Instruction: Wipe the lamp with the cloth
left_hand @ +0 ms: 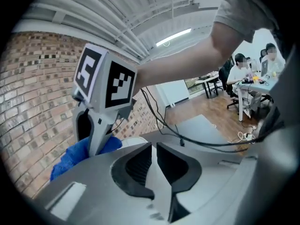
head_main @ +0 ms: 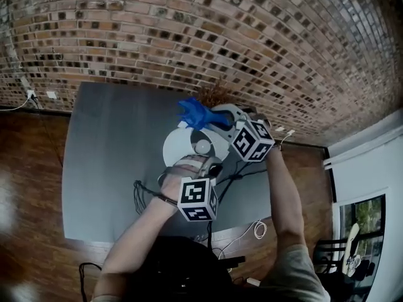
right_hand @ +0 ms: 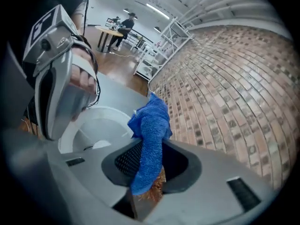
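The white lamp stands on the grey table, its round shade showing in the right gripper view. My left gripper sits at the shade's near edge. Its jaws are closed to a narrow slit, with a thin white strip of the lamp between the pads. My right gripper is over the lamp's far side, shut on the blue cloth. The cloth hangs out between the pads and bunches ahead of them. It also shows beside the right gripper in the left gripper view.
A brick wall runs behind the table. A brown dried plant stands at the table's far edge by the cloth. Black cables lie left of the lamp and a white cable coil lies on the wooden floor.
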